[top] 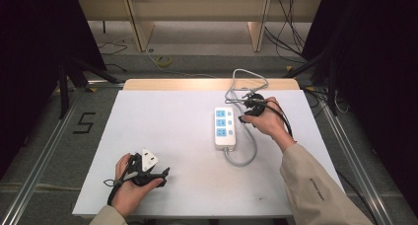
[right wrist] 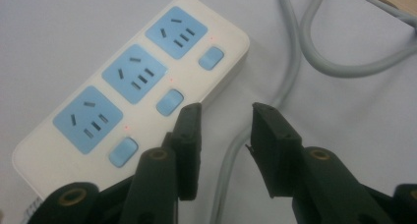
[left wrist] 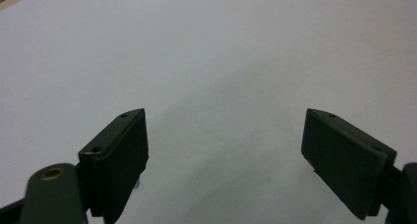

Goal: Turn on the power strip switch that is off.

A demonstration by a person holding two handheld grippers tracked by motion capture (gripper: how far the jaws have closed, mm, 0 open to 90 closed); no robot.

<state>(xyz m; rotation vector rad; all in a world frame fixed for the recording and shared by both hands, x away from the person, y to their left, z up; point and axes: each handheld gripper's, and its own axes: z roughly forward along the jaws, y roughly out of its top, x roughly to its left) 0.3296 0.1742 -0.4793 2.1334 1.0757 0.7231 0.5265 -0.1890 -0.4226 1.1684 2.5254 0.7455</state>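
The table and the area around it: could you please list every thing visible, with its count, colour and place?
White plastic power strip: one, white with three blue sockets and three blue switches, right of table centre.
Grey power cord: one, grey, loops from the strip's near end up to the far edge.
White rectangular table: one, white top with a wooden far edge.
Yellow coiled cable: one, on the floor beyond the table.
Black floor marking "5": one, left of the table.
Left hand-held gripper: black, open, near left.
Right hand-held gripper: black, open, beside the strip.

Bare tabletop [left wrist: 206, 52] lies open ahead of the left gripper [left wrist: 223, 155]; the power strip [right wrist: 133, 86] and its grey cable [right wrist: 295, 71] crowd the right gripper [right wrist: 223, 135], perhaps touching.
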